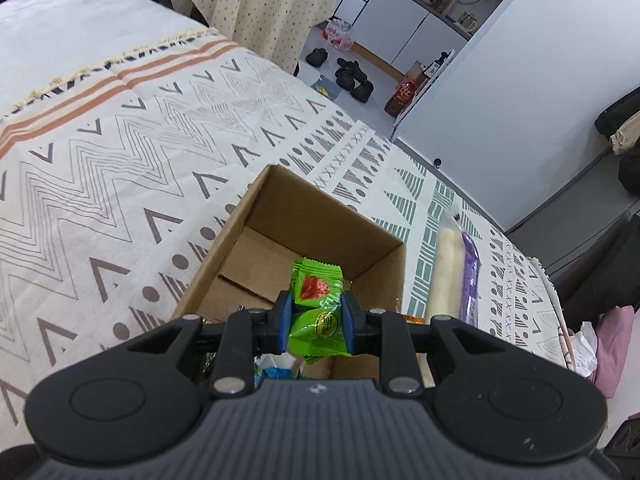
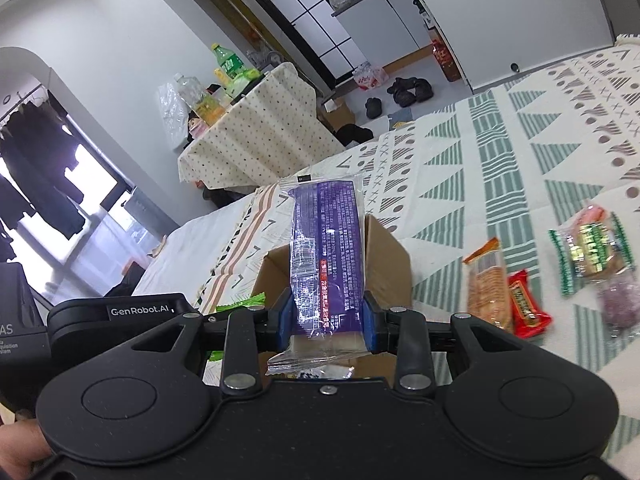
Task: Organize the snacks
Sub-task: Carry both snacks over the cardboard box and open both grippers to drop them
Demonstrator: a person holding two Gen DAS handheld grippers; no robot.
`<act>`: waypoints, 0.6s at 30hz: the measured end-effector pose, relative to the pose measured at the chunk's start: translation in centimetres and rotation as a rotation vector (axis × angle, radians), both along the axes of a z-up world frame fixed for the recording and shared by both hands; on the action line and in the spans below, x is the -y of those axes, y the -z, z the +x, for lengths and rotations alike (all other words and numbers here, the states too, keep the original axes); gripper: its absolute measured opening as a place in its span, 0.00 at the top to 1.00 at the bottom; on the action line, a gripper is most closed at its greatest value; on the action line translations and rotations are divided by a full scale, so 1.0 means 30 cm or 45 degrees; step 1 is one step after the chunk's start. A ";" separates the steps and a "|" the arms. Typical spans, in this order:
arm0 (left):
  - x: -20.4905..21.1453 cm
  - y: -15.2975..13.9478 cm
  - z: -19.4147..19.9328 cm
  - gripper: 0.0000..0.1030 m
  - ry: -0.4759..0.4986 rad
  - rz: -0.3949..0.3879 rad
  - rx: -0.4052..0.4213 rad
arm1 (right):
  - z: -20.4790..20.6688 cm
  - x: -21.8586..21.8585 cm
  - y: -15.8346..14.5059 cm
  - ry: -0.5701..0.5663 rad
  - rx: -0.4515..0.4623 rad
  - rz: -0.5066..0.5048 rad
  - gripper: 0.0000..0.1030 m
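Observation:
My left gripper (image 1: 316,322) is shut on a green snack packet (image 1: 318,326) and holds it over the open cardboard box (image 1: 280,208). A second green packet (image 1: 318,286) lies inside the box. My right gripper (image 2: 328,316) is shut on a purple-wrapped snack bar (image 2: 328,248) and holds it upright above the same box (image 2: 390,256). The purple bar also shows in the left wrist view (image 1: 460,276), to the right of the box. The left gripper's body (image 2: 116,312) shows at the left of the right wrist view.
Loose snacks lie on the patterned tablecloth (image 2: 500,152) right of the box: an orange cracker pack (image 2: 488,284), a red packet (image 2: 526,306), a green-edged pack (image 2: 592,250). The cloth (image 1: 120,152) stretches left of the box. The table edge (image 1: 452,184) drops to the floor.

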State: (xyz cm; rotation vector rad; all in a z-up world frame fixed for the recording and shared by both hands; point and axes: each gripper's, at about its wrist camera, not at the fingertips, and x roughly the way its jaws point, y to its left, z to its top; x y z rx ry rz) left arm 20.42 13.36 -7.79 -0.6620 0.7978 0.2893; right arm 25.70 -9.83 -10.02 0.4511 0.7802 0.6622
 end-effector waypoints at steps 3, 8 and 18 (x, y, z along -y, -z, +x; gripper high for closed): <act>-0.021 0.024 0.022 0.76 0.012 -0.023 -0.007 | 0.021 -0.039 0.012 0.007 -0.010 -0.014 0.68; -0.039 0.039 0.061 0.76 0.037 -0.041 -0.011 | 0.049 -0.084 0.017 0.029 -0.014 -0.019 0.68; -0.073 0.067 0.070 0.54 -0.006 -0.069 -0.075 | 0.048 -0.115 0.013 0.068 0.007 -0.068 0.28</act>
